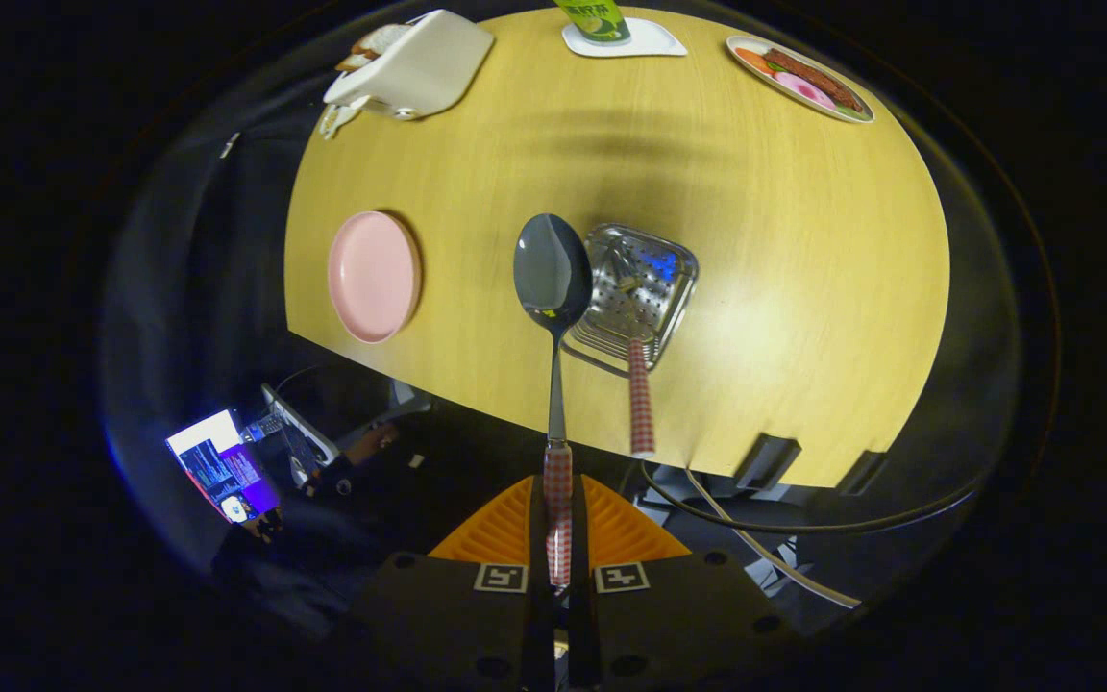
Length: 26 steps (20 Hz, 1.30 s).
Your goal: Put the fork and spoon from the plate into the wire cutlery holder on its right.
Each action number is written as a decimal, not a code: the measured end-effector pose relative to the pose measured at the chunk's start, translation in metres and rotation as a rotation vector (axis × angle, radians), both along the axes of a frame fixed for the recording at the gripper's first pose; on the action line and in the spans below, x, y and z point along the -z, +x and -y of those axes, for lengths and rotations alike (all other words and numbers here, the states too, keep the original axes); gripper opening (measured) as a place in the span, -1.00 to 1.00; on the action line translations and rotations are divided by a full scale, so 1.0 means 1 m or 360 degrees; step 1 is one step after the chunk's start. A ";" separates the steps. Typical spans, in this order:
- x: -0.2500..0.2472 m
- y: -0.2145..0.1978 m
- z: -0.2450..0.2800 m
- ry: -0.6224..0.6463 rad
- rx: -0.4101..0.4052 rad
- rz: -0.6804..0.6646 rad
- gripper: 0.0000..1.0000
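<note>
The gripper (558,524) is clenching one spoon (553,288) at centre frame; one fork (641,394) is standing in one holder (654,288); one pink plate (373,277) is lying at left.

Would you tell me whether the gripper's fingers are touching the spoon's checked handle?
Touching. In the gripper view, both orange fingers press on the checked handle of the spoon, so the gripper holds it up over the table.

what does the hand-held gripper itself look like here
The hand-held gripper has two orange, ribbed, wedge-shaped fingers mounted on black blocky bodies. Each body carries a small square black-and-white marker on its top face, and round screw holes show lower down.
</note>
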State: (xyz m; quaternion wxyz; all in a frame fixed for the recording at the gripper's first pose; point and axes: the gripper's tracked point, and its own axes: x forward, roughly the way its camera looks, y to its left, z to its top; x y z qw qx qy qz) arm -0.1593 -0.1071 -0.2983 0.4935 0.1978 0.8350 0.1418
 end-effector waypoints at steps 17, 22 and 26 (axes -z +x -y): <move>0.046 0.002 0.019 -0.0088 -0.0364 -0.0695 -0.77; 0.056 0.003 0.009 -0.0077 -0.0355 -0.0714 -0.73; 0.071 0.012 0.010 -0.0094 -0.0288 -0.0577 -0.35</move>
